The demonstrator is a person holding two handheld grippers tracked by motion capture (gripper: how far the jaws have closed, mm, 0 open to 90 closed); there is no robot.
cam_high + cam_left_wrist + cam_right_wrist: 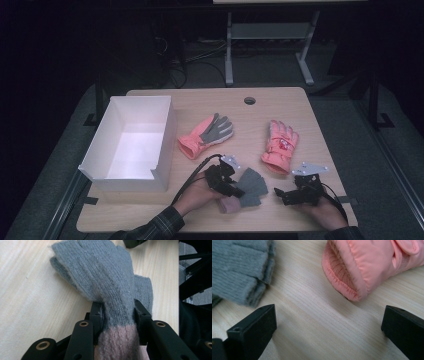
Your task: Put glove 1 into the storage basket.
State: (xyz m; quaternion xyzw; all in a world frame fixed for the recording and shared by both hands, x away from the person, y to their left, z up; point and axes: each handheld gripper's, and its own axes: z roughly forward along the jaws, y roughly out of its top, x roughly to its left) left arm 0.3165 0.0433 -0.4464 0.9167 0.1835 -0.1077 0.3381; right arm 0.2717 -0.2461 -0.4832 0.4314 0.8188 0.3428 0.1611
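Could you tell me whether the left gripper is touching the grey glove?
Touching. The left gripper view shows the left gripper with both jaws pressed against the grey glove just above its pink cuff, the knit pinched between them.

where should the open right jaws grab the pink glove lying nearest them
By the cuff of the pink glove, coming in from the near table edge. Its open elastic cuff points toward the right gripper, while the fingers point away. It lies flat on the table, so pinch the cuff's bulging rim.
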